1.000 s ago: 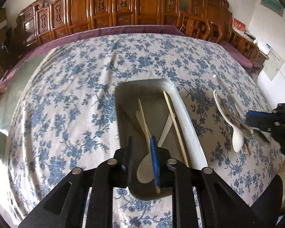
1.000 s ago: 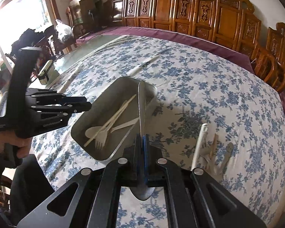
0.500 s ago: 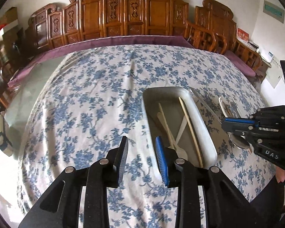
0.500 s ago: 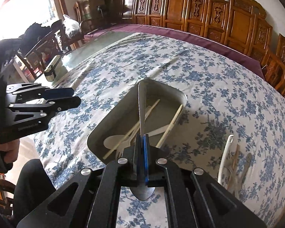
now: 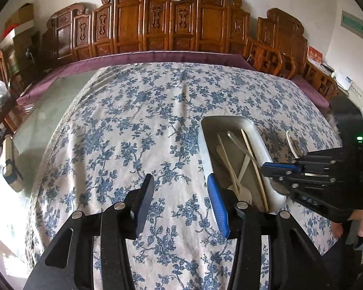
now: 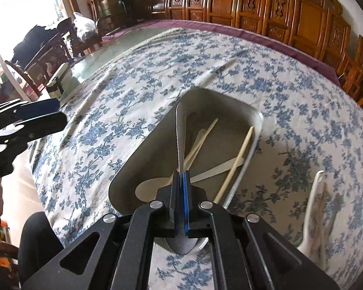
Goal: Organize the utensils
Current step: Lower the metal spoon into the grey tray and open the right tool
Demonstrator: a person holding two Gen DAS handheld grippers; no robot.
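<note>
Now the right gripper (image 6: 181,176) pinches a metal spoon (image 6: 180,135) whose long handle points straight ahead over the tray (image 6: 259,118) on the desk (image 6: 138,91), while the left gripper (image 5: 181,193), just opening with nothing inside, hangs beside the tray.

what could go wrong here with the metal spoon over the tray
The right gripper pinches the thin metal spoon edge-on near its bowl, with the long handle sticking out over the grey rectangular metal tray; it may pivot or slip in that narrow grip. Released here, it might land across the wooden chopsticks and pale flat utensils lying crossed in the tray, or its handle might catch the far rim.
</note>
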